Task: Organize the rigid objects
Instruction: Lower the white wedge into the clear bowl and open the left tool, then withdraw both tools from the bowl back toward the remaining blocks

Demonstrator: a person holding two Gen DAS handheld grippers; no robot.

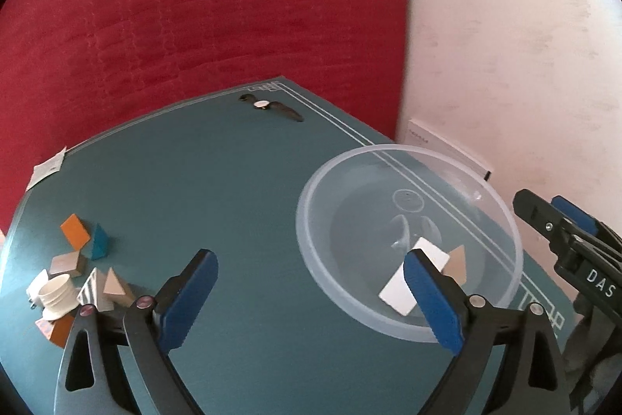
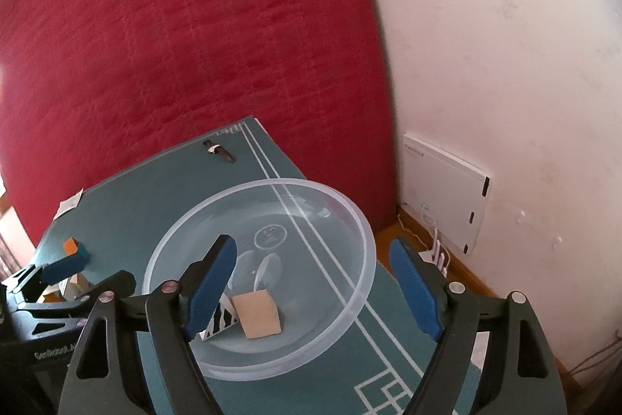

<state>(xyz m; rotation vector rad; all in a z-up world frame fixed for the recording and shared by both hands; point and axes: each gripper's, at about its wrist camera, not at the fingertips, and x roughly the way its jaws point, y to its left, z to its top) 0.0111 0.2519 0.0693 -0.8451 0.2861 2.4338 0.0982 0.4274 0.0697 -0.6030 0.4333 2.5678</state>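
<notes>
Two blocks are seen inside the clear plastic bowl (image 2: 352, 220): a tan wooden block (image 2: 259, 314) and a white piece with black zigzag stripes (image 2: 222, 321), touching each other near the bowl's near wall. In the left wrist view the same pair reads as a white slab (image 1: 404, 292) with a tan triangle (image 1: 458, 261) beside it.

Remaining blocks are left in a loose pile at the mat's left edge: orange block (image 1: 75, 230), teal wedge (image 1: 99, 242), tan blocks (image 1: 68, 264), a striped piece (image 1: 90, 288), and a white ribbed cap (image 1: 58, 294).

Left gripper (image 1: 307, 277) is held with jaws apart, nothing between them, one finger overlapping the bowl rim in view. Right gripper (image 2: 311, 279) is also spread wide and empty, held above the bowl's near side.

Bowl is set on the teal mat (image 1: 217, 189), right portion. A wristwatch (image 1: 268, 105) lies near the far edge, well apart from everything. A red fabric backdrop (image 1: 194, 6) and white wall (image 2: 505, 65) are seen behind.
</notes>
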